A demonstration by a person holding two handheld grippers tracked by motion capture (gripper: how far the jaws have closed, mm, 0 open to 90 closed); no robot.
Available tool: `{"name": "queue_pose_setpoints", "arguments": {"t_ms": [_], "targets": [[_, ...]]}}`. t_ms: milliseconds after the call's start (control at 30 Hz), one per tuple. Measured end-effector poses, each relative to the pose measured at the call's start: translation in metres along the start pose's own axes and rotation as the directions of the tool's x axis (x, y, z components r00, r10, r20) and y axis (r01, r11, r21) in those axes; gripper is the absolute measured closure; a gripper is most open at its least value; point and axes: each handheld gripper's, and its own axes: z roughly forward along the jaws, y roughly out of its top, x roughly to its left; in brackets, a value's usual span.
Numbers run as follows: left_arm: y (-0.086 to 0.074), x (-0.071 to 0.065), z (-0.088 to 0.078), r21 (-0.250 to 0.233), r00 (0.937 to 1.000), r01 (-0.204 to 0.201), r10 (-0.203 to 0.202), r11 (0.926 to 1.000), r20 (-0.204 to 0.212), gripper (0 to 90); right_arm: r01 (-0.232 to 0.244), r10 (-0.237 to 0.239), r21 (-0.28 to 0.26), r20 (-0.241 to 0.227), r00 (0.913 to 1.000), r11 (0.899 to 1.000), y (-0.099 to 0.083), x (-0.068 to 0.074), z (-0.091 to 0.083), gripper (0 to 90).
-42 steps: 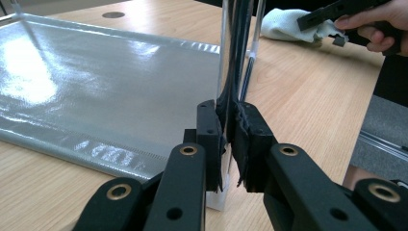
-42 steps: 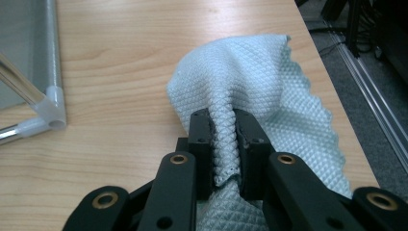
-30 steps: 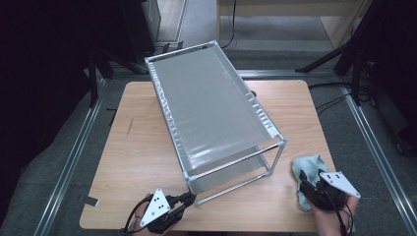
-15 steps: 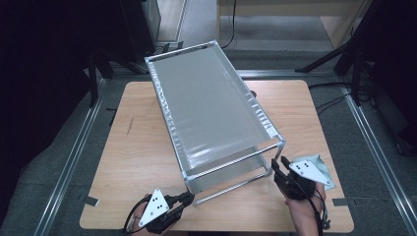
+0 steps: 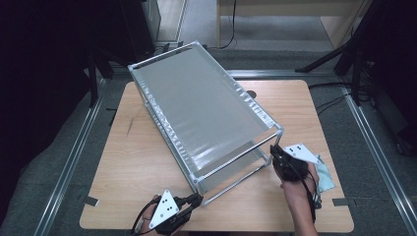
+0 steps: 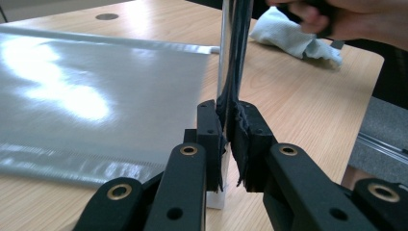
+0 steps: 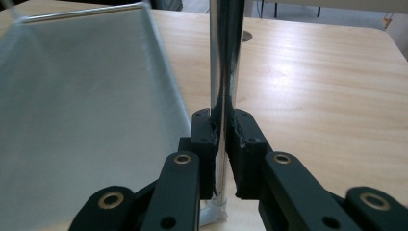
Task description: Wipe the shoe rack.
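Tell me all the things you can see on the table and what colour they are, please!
table: one, light wood, with a round hole near its far edge.
rack: one, shiny silver metal frame with grey sheet shelves, lying slantwise across the middle of the table.
cloth: one, pale bluish-white, crumpled, on the table near the right edge, beside the right hand.
left gripper: one, black, jaws closed on the near left upright post of the rack.
right gripper: one, black, jaws have just been closing and now clamp the near right upright post of the rack.
person's hands: two, coming in from the near edge of the table, one holding each gripper.
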Motion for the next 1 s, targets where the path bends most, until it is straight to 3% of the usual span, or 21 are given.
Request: {"name": "queue_pose_setpoints", "arguments": {"t_ms": [133,200,267,367,467,600,700,833,967,1000], "targets": [[0.007,-0.015,0.018,-0.001,0.9999,0.011,-0.011,0.9999,0.001,82.4,-0.017,0.018,0.02,-0.045,0.9988,1.0,0.019,-0.008,0.032,79.6],[0.012,-0.024,0.029,0.004,0.9999,-0.002,0.002,1.0,0.011,82.5,-0.064,0.066,0.048,-0.045,0.9968,0.997,0.027,-0.014,0.044,69.6],[0.016,-0.031,0.04,0.007,0.9999,-0.006,0.006,1.0,0.014,82.6,-0.087,0.089,0.052,-0.027,0.9957,0.995,0.031,-0.018,0.045,57.5],[0.023,-0.033,0.057,0.013,0.9998,-0.008,0.008,0.9999,0.016,82.6,-0.089,0.09,0.044,-0.027,0.9956,0.995,0.026,-0.016,0.027,50.6],[0.032,-0.031,0.077,0.01,0.9999,-0.001,0.001,1.0,0.011,82.5,-0.051,0.052,0.043,-0.019,0.9985,0.998,0.01,-0.01,-0.001,48.5],[0.038,-0.025,0.097,-0.007,0.9995,0.031,-0.031,0.9995,-0.01,80.9,-0.024,0.026,0.028,-0.054,0.9982,0.999,-0.014,0.005,-0.034,45.3],[0.04,-0.022,0.092,-0.016,0.9987,0.051,-0.051,0.9985,0.002,68.9,-0.032,0.035,0.03,-0.101,0.9943,0.999,-0.032,0.02,-0.052,41.0],[0.034,-0.014,0.068,-0.013,0.9996,0.028,-0.028,0.9995,-0.005,56.3,-0.016,0.023,0.04,-0.189,0.9818,0.999,-0.053,0.049,-0.062,32.2],[0.021,0.007,0.036,-0.033,0.9954,0.078,-0.079,0.9965,-0.053,53.9,0.054,-0.048,0.017,-0.262,0.9638,0.998,-0.054,0.089,-0.067,26.8],[0.018,0.014,0.028,-0.03,0.9937,0.084,-0.086,0.996,-0.072,53.8,0.068,-0.066,-0.003,-0.25,0.9659,0.998,-0.052,0.098,-0.068,28.2]]}}
